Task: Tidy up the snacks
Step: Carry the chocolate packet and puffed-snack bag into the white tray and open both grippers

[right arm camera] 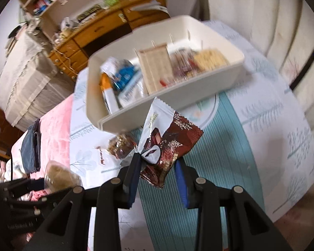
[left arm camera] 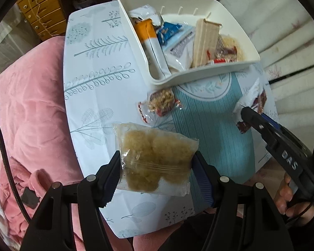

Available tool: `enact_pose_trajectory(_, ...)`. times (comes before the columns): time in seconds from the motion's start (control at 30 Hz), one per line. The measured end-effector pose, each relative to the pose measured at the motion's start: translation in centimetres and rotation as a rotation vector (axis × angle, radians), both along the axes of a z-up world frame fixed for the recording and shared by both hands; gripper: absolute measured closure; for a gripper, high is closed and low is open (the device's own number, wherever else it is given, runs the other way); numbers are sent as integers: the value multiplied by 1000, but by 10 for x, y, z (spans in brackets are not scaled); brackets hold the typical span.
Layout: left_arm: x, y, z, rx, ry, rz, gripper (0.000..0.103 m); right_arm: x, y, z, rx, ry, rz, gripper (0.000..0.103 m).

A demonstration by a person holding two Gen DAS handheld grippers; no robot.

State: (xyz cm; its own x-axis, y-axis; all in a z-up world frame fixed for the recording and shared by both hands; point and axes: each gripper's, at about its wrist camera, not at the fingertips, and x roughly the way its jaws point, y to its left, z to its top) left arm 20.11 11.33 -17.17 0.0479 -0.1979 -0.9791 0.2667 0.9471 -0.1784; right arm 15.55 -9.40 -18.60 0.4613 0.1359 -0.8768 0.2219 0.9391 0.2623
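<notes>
Left gripper [left arm camera: 157, 163]: clamped on a clear packet [left arm camera: 155, 156] of pale, crumbly rice cakes, held above the near edge of the table [left arm camera: 90, 67].
Loose snack [left arm camera: 161, 102]: small clear wrapper with brown bits, lying on the tablecloth just in front of the bin.
Bin [left arm camera: 207, 71]: white, open-topped, at the table's far side; holds an orange-and-white stick, a blue-and-white bag, a wooden divider and red-wrapped sweets.
Right gripper [right arm camera: 158, 167]: pinching the lower corner of a brown-and-white pouch [right arm camera: 169, 138], lifted before the bin's front wall.
Open room: bare striped cloth lies between bin and near edge.
Left view only: pink blanket [left arm camera: 29, 108] beside the table.
Right view only: wooden desk [right arm camera: 90, 33] and shelves behind; bin blurred.
</notes>
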Motion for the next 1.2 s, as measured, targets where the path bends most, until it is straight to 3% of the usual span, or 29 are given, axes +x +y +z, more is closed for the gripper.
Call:
enact_pose_trajectory(0.2, 11, -11, 14, 10, -26, 68, 38, 8, -8, 19, -1, -69, 87, 70)
enact_pose_trajectory(0.6, 47, -55, 48, -47, -98, 216, 38, 39, -55, 52, -45, -153, 252, 70)
enact_pose_trajectory(1.2, 113, -112, 37, -58, -168, 370, 38, 105, -131, 53, -104, -195, 365, 70)
